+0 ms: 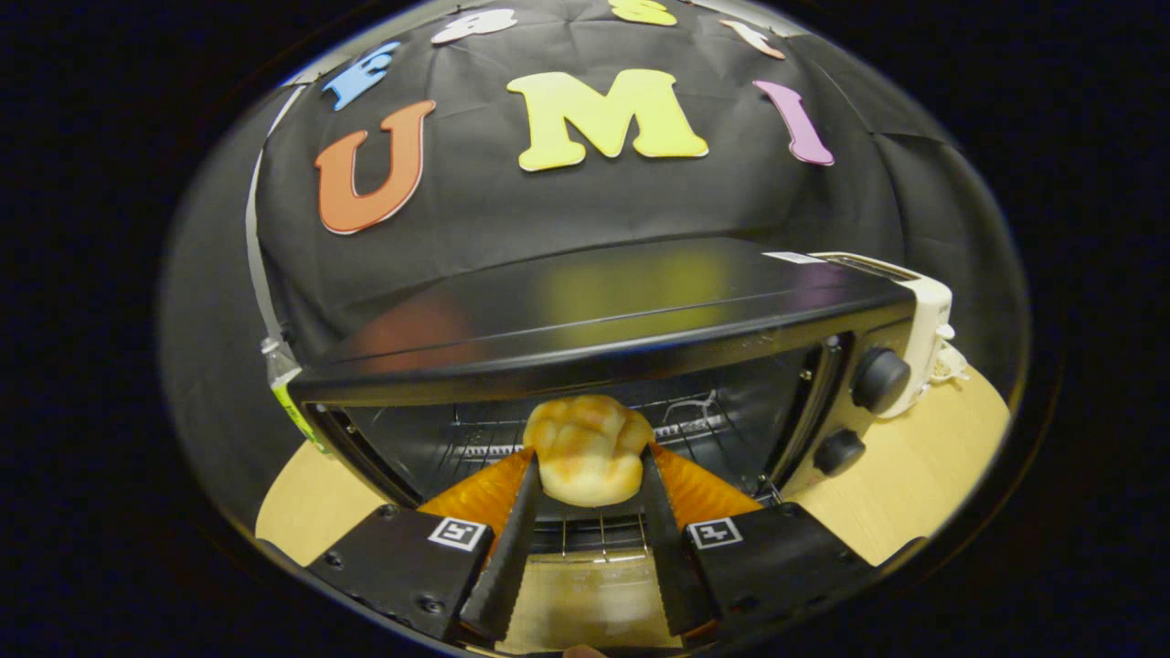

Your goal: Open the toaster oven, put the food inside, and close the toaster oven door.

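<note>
A black toaster oven [622, 311] stands on a light wooden table [914, 475] with its door folded down, the glass [585, 594] lying flat under my fingers. Its wire rack [695, 425] shows inside the open cavity. A golden bread roll [590, 452] sits pinched between my two fingers, held at the oven's mouth just above the front of the rack. My gripper [590, 466] is shut on the roll, one finger pressing each side.
Two round black knobs [879, 379] [839, 451] sit on the oven's right panel. A white appliance [923, 329] stands behind the oven's right end. A bottle with a green label [285, 384] stands at the oven's left rear corner.
</note>
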The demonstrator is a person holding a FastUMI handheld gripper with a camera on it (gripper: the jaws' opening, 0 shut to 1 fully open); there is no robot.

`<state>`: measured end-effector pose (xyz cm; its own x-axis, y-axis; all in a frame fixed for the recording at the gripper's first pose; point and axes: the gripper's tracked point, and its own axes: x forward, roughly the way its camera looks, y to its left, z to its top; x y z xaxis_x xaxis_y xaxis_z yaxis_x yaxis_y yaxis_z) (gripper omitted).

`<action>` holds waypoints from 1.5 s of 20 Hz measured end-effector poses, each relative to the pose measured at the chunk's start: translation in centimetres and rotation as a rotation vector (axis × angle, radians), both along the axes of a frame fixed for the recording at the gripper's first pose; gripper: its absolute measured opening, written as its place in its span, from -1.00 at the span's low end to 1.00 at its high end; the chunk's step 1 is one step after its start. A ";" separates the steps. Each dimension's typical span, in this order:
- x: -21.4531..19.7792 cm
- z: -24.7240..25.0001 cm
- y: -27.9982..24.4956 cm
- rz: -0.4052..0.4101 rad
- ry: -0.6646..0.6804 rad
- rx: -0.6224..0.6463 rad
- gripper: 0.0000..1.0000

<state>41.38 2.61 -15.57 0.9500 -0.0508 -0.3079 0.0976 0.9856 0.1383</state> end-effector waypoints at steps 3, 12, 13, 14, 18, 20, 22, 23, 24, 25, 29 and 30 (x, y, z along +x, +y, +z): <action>1.3 -0.4 0.3 -0.009 0.022 -0.031 0.41; 0.0 0.8 1.3 0.004 -0.004 0.003 0.85; -0.7 0.8 1.6 0.015 0.003 -0.001 0.89; -1.5 0.9 2.0 0.032 0.007 -0.004 0.99; -6.0 2.0 2.8 0.080 -0.026 -0.043 0.99; -8.8 2.2 3.1 0.107 -0.024 -0.036 0.98; -11.5 2.6 3.4 0.134 -0.023 -0.025 0.98; -12.8 2.6 3.6 0.152 -0.021 -0.017 0.98; -14.2 2.6 3.7 0.163 -0.022 -0.018 0.99; -15.5 2.3 3.5 0.167 -0.019 -0.030 0.99; -19.4 0.2 2.4 0.169 0.009 -0.061 0.99; -20.0 -0.8 2.1 0.169 0.021 -0.069 0.99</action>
